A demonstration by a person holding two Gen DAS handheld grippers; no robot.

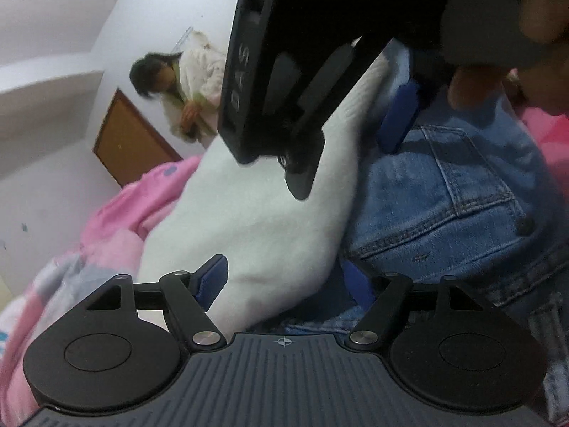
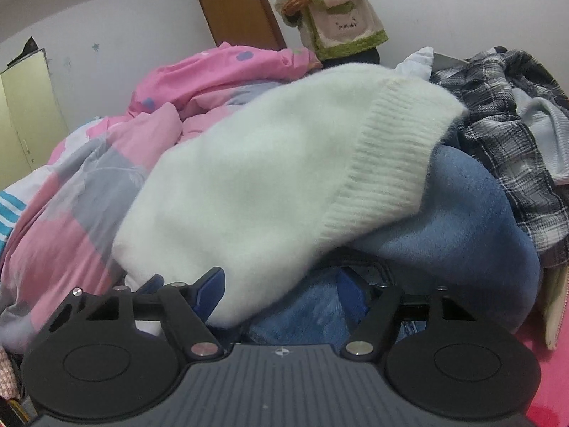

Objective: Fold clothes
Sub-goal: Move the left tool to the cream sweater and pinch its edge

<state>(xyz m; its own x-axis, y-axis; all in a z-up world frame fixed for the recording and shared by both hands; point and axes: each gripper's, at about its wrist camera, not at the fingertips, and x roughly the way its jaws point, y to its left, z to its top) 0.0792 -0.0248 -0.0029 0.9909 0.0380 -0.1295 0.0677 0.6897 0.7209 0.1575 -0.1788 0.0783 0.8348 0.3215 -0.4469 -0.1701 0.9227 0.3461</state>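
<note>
A white fuzzy sweater [image 2: 263, 170] with a ribbed hem lies over blue denim clothes [image 2: 313, 316] on the bed. My right gripper [image 2: 282, 293] has the sweater's near edge and some denim bunched between its blue pads [image 2: 209, 291], which press into the cloth. In the left wrist view the same sweater [image 1: 256, 220] lies beside a denim garment [image 1: 444, 206] with a stitched pocket. My left gripper [image 1: 284, 284] stands wide, a bulge of sweater lying loose between its fingers. The right gripper [image 1: 348, 160] reaches in from above, close in front of it.
A pink and grey quilt [image 2: 106, 163] is heaped to the left. A pile of plaid shirts [image 2: 505, 135] sits at the right. A person in a cream coat [image 2: 330, 10] stands at the far side by a brown door [image 2: 238, 10]. A pale cabinet [image 2: 25, 114] stands at far left.
</note>
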